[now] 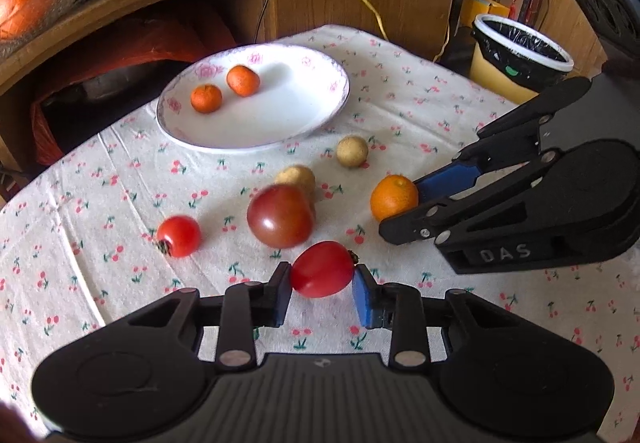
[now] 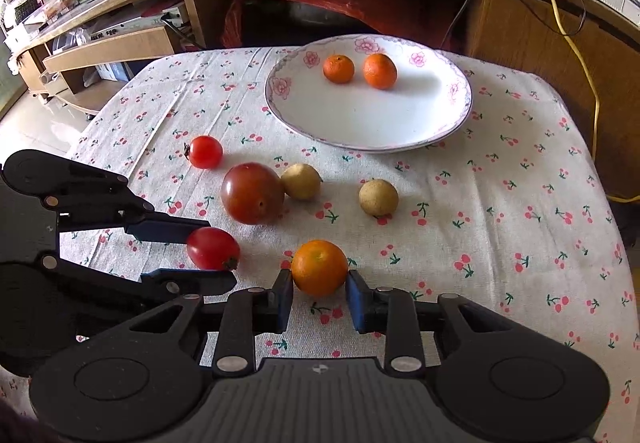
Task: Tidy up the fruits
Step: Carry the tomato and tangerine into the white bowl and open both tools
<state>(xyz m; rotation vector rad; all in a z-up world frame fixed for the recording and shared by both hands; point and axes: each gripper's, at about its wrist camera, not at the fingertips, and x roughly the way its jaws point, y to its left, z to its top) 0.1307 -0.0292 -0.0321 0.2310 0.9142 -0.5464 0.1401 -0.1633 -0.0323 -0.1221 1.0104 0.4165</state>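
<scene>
Through my left wrist view, my left gripper [image 1: 322, 293] was clamped on the red tomato [image 1: 322, 269] at lower centre; two small oranges [image 1: 206, 98] sat in the plate [image 1: 320, 111] above.

Through my right wrist view, my right gripper [image 2: 319, 299] pinched the orange [image 2: 319, 267]; five fruits lay loose on the tablecloth [image 2: 500, 243].

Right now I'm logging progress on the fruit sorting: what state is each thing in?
Left gripper: shut on the oval red tomato, on the cloth.
Right gripper: shut on the loose orange, on the cloth.
Plate: holds two small oranges.
Large dark tomato: loose on the cloth, touching one tan fruit.
Small red tomato: loose.
Other tan fruit: loose, alone.
</scene>
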